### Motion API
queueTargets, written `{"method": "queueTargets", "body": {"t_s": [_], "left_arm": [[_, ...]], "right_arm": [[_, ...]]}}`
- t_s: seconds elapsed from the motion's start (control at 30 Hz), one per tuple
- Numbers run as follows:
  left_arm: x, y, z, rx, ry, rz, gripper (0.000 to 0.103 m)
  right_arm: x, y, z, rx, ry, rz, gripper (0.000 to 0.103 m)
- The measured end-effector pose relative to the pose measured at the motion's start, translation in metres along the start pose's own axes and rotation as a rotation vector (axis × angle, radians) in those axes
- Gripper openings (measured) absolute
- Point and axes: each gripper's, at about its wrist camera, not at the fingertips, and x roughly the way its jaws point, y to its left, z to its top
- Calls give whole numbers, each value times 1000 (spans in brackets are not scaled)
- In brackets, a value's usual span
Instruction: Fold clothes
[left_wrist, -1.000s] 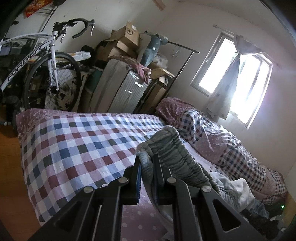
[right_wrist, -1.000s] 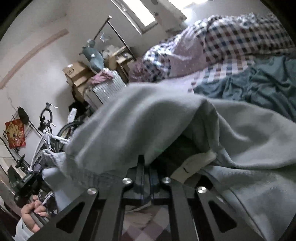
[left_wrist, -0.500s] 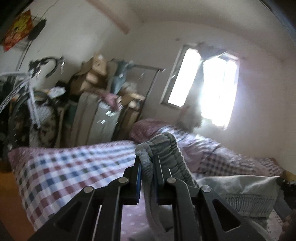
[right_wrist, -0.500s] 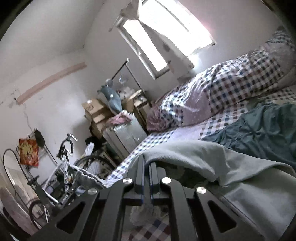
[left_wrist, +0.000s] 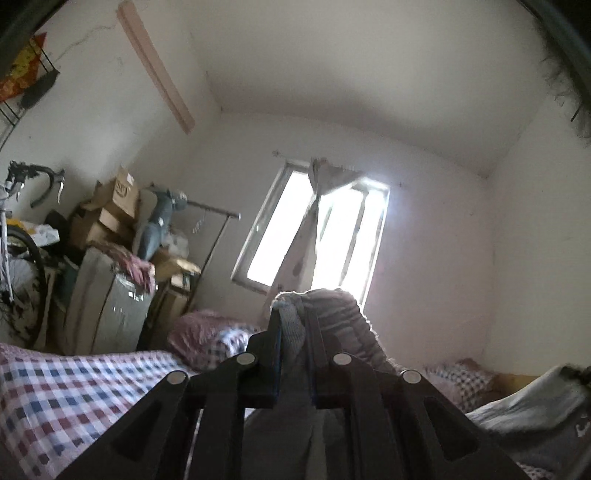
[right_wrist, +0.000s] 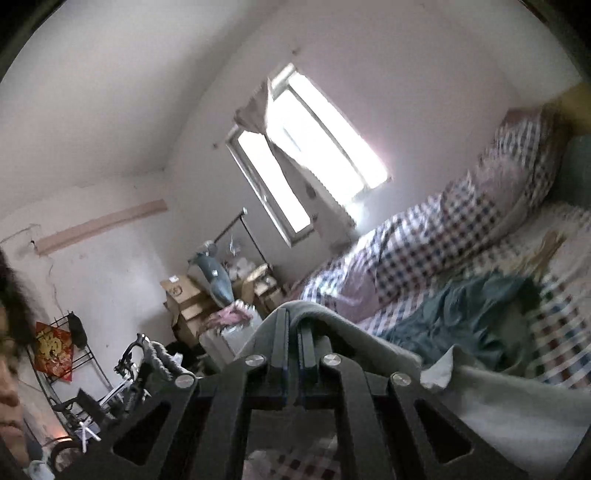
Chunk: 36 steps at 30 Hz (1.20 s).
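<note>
Left wrist view, grey garment (left_wrist: 295, 328) lifted higher (fingers (left_wrist: 275, 332) clamped)

White walls (left_wrist: 369, 92); bright curtained window (left_wrist: 317, 236); checked bed (left_wrist: 74, 391).

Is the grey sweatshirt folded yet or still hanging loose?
Not folded. The grey sweatshirt hangs loose, pinched by the left hand-held gripper and the right hand-held gripper, lifted above the checked bed.
</note>
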Motion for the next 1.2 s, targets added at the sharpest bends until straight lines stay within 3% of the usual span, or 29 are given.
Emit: {"method": "queueTargets", "body": {"t_s": [0.07, 0.13, 0.33, 0.4, 0.5, 0.6, 0.63, 0.67, 0.73, 0.87, 1.03, 1.2], "left_arm": [[22, 0, -17, -3, 96, 34, 10], [54, 11, -52, -32, 241, 82, 10], [113, 57, -128, -76, 509, 273, 10], [120, 66, -137, -90, 523, 309, 10], [123, 72, -145, -98, 533, 329, 10], [122, 70, -151, -95, 536, 339, 10], [122, 69, -151, -91, 535, 339, 10], [122, 68, -152, -88, 534, 339, 10], [124, 69, -151, -82, 531, 340, 10], [128, 72, -152, -69, 522, 340, 10], [127, 72, -152, -66, 515, 336, 10], [128, 71, -152, -57, 516, 334, 10]], "right_arm": [[2, 1, 7, -18, 20, -45, 2], [23, -8, 8, -35, 81, -104, 2], [146, -87, -42, -9, 471, -285, 3], [184, -113, -66, -10, 607, -337, 3], [208, -138, -89, -7, 733, -364, 5], [202, -133, -91, -63, 761, -353, 10], [196, -127, -89, -103, 753, -349, 21], [187, -119, -86, -162, 736, -351, 39], [170, -101, -84, -303, 694, -373, 54], [144, -56, -103, -729, 657, -415, 54], [138, -24, -160, -1211, 675, -352, 54], [143, -24, -226, -1643, 726, -274, 55]]}}
